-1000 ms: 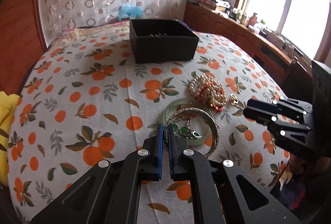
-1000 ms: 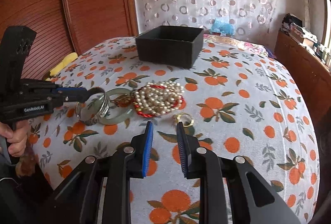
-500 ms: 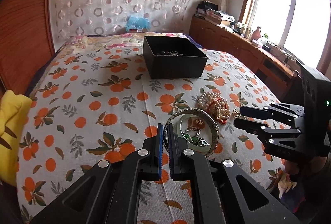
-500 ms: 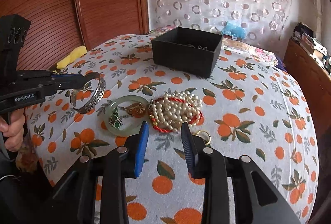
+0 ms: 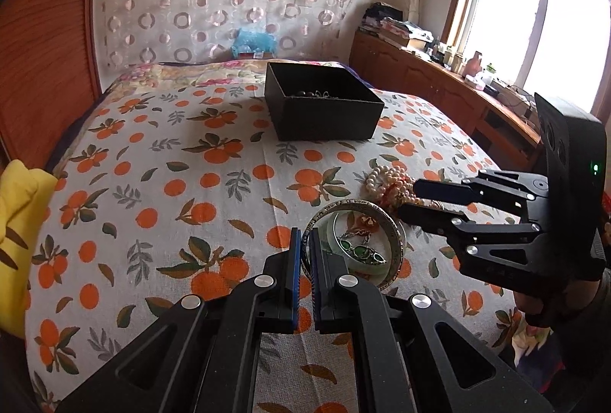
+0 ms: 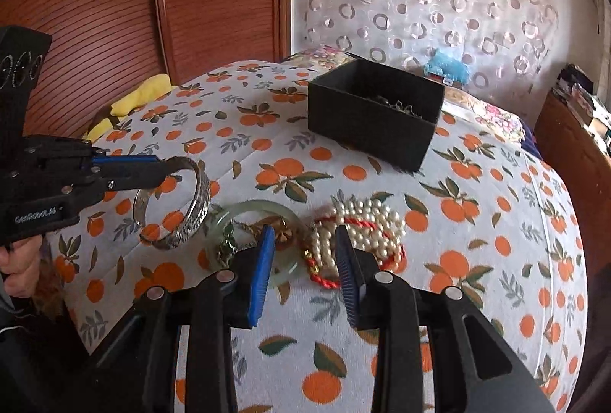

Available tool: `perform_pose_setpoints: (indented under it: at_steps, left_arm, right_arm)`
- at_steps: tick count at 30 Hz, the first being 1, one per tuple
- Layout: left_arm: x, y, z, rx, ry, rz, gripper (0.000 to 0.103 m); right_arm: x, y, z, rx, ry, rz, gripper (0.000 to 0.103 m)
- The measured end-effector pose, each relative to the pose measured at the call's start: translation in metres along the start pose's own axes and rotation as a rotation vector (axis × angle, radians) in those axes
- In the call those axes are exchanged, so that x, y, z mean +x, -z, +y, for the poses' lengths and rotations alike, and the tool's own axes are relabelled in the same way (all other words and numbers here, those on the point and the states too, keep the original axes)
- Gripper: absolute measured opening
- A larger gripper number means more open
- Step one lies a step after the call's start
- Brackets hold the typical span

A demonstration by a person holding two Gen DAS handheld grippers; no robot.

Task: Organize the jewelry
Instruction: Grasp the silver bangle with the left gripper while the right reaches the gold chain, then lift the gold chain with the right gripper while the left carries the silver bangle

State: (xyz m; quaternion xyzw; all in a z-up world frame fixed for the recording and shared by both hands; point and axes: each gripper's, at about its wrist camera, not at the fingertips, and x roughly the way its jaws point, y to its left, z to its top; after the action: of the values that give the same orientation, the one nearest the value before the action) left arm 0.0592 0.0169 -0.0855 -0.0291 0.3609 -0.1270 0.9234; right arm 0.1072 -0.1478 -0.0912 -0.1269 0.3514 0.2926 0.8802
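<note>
Lifted since 1 s ago: silver bangle [image 6: 183,203], now clear of the bed [image 5: 152,184] | left hand-held gripper [image 5: 303,241] is clamped on its rim | right hand-held gripper [image 6: 305,252] is held open, empty, over pearls [image 6: 362,222] | black box [image 5: 322,107] well apart | risk: thin edge-grip; bangle could be swung loose in transit.

Bedspread [image 5: 160,161] clear left of black box [image 5: 324,115]
</note>
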Motion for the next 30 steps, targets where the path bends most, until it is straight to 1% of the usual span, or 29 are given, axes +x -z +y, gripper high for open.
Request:
perform_pose_setpoints:
  at_steps: [3, 4, 5, 7, 8, 9, 10, 16, 25, 30]
  left_arm:
    - [0.000, 0.001, 0.001, -0.002, 0.001, 0.000, 0.004]
    - [0.000, 0.002, 0.001, -0.003, 0.002, 0.000, 0.004]
    - [0.000, 0.002, 0.002, -0.005, 0.002, 0.000, 0.004]
    - [0.000, 0.002, 0.002, -0.003, 0.001, 0.000, 0.004]
    - [0.000, 0.002, 0.002, -0.004, 0.000, 0.000, 0.004]
    - [0.000, 0.002, 0.003, -0.004, 0.000, 0.000, 0.004]
    - [0.001, 0.003, 0.004, -0.006, 0.000, 0.000, 0.004]
    - [0.001, 0.004, 0.005, -0.005, 0.001, 0.001, 0.004]
    - [0.001, 0.006, 0.005, -0.004, 0.001, 0.001, 0.004]
    - [0.001, 0.006, 0.005, -0.004, 0.002, 0.000, 0.004]
  right_arm:
    - [0.002, -0.004, 0.003, -0.015, 0.007, -0.004, 0.035]
    - [0.004, -0.005, 0.004, -0.021, 0.012, -0.002, 0.033]
    - [0.006, -0.005, 0.005, -0.032, 0.019, 0.003, 0.028]
    - [0.011, -0.006, 0.008, -0.057, 0.037, 0.011, 0.025]
    - [0.012, -0.006, 0.008, -0.069, 0.044, 0.013, 0.020]
    - [0.013, -0.006, 0.009, -0.080, 0.053, 0.015, 0.013]
    - [0.013, -0.005, 0.009, -0.091, 0.066, 0.016, 0.012]
    - [0.001, -0.004, -0.002, -0.068, 0.038, 0.002, 0.010]
    - [-0.035, -0.010, -0.029, -0.005, 0.036, -0.069, 0.010]
    - [-0.051, -0.015, -0.040, 0.009, 0.052, -0.102, 0.010]
